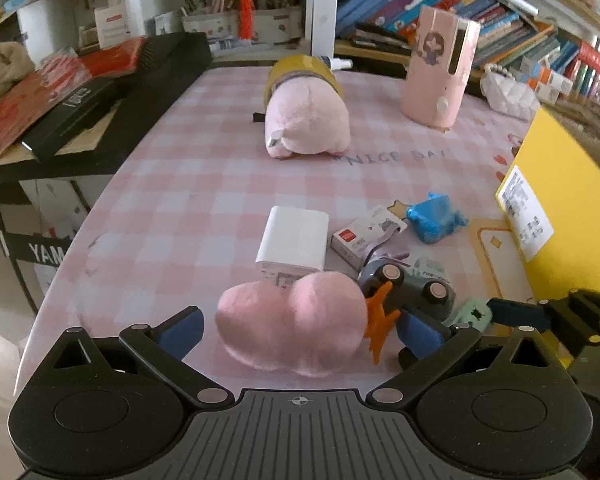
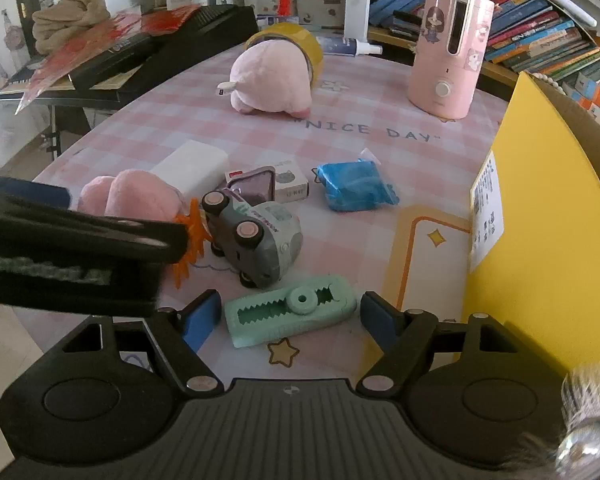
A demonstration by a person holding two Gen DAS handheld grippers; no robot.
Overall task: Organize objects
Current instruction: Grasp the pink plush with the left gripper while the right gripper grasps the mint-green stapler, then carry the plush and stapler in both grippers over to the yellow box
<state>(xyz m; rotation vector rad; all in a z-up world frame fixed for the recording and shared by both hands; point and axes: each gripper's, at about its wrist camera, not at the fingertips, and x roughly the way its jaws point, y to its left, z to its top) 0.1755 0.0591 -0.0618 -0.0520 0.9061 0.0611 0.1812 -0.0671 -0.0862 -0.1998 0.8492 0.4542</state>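
My left gripper (image 1: 300,326) is open, its blue pads on either side of a pink plush heart (image 1: 292,320) lying on the pink checked tablecloth (image 1: 204,184). My right gripper (image 2: 292,318) is open around a mint green toothed tool (image 2: 290,316), not touching it. A grey toy car (image 2: 256,236) lies on its side by an orange spiky clip (image 2: 190,240). Behind are a white box (image 1: 294,240), a small card box (image 2: 290,184), and a blue packet (image 2: 354,186).
A yellow cardboard box (image 2: 540,220) stands at the right edge. A pink plush animal (image 1: 306,120) with a yellow tape roll (image 2: 300,42) and a pink humidifier (image 2: 448,48) stand farther back. A black keyboard case (image 1: 100,92) lies left; bookshelves are behind.
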